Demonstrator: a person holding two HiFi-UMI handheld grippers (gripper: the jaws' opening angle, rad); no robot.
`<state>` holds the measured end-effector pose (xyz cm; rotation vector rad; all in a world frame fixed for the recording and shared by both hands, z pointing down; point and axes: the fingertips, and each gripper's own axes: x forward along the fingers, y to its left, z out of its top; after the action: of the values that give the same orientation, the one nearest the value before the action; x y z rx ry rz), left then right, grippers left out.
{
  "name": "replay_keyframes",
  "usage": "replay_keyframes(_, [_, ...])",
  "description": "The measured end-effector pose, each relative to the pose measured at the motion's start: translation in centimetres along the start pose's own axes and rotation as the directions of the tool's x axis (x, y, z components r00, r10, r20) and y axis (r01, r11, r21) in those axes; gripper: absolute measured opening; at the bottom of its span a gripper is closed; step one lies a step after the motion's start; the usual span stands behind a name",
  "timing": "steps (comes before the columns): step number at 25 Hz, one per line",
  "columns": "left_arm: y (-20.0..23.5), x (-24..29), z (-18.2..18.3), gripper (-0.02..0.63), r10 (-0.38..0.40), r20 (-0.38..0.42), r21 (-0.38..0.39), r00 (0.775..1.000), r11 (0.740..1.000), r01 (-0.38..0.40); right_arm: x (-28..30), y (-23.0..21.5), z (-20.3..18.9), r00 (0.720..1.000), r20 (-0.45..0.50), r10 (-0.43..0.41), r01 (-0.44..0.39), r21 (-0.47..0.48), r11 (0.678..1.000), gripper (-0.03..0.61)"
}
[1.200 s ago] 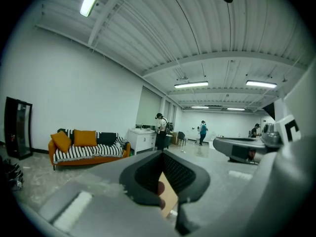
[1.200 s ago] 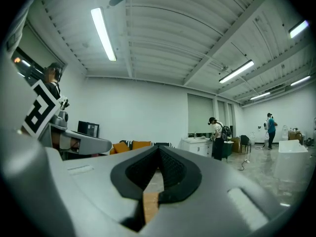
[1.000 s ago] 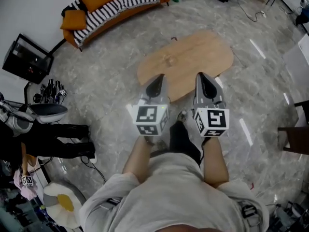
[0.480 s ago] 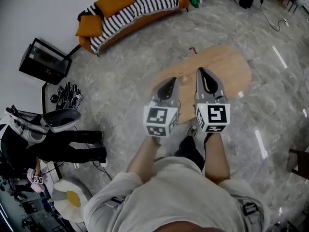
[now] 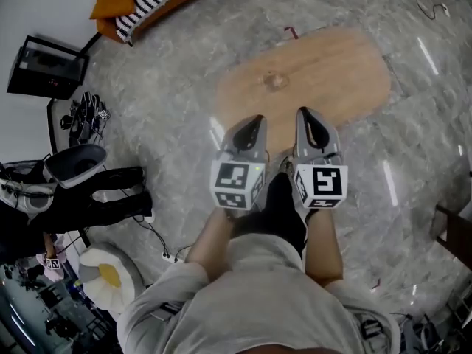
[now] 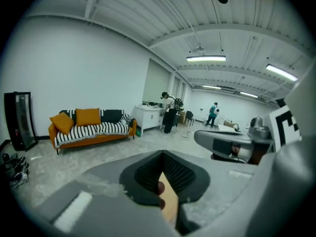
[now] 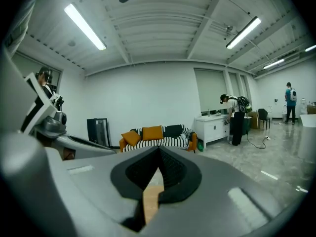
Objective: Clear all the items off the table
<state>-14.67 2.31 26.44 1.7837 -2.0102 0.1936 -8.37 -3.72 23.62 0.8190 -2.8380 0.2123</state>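
An oval wooden table (image 5: 332, 65) stands on the marble floor ahead of me. One small brownish item (image 5: 275, 81) lies on its left half, too blurred to identify. My left gripper (image 5: 254, 121) and right gripper (image 5: 305, 114) are held side by side before the table's near edge, short of the item. Both have their jaws together with nothing between them. In the left gripper view the left gripper (image 6: 163, 154) points over the table (image 6: 169, 201). In the right gripper view the right gripper (image 7: 159, 150) shows a strip of table (image 7: 150, 201) through the gap behind its tips.
An orange sofa (image 5: 140, 13) with a striped throw stands far left, and a black cabinet (image 5: 46, 68) stands nearer, by the wall. Shoes (image 5: 85, 116), black trousers (image 5: 99, 198), cables and an egg-shaped cushion (image 5: 107, 275) clutter the left floor. A dark chair (image 5: 453, 231) is at the right edge.
The head view has tipped down, so the sofa slid toward the top edge and the table looks nearer. Both grippers stay shut and side by side.
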Motion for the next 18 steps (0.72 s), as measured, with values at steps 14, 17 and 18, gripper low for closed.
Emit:
replay_keyframes(14, [3.2,13.6,-5.2,0.02,-0.001,-0.173,0.093,0.985,0.995,0.017,10.4,-7.7,-8.6,0.992,-0.114,0.055,-0.046,0.079,0.996,0.006])
replay_keyframes(17, [4.3,15.1,-7.0,0.02,-0.018,-0.21,0.13,0.978,0.99,0.046,12.2,-8.9,-10.7,0.989,-0.136,0.06,-0.049,0.079,0.996,0.008])
replay_keyframes(18, [4.6,15.6,-7.9,0.02,-0.027,-0.225,0.142,0.974,0.988,0.06,12.7,-9.3,-11.6,0.988,-0.144,0.054,-0.043,0.078,0.996,0.006])
